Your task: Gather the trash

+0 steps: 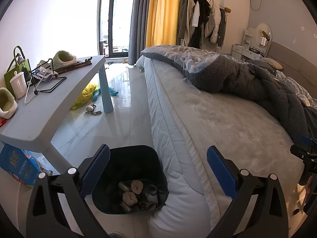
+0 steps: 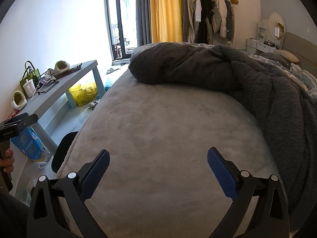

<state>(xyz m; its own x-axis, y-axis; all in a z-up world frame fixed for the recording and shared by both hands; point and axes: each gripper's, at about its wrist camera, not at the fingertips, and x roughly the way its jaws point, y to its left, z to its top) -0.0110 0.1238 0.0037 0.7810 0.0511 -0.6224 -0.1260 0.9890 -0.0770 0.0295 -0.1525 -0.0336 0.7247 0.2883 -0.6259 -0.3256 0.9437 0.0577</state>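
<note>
Both claws were wide open and empty: left claw [image 1: 158, 170] hung over the bin [image 1: 129, 180], trash [image 1: 136, 195] already in its bottom; right claw [image 2: 158, 173] hovered above bare bed [image 2: 168, 123]. Risk we judged: knocking the bin over, it sat tight against the mattress.

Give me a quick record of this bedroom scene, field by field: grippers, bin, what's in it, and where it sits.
left gripper: open, empty, above the bin
right gripper: open, empty, over the bed
trash bin: dark, on the floor against the bed's side
bin contents: crumpled tissues and small scraps
low table: left of the bin, holding slippers and a white mug
blanket: dark grey, bunched on the bed
</note>
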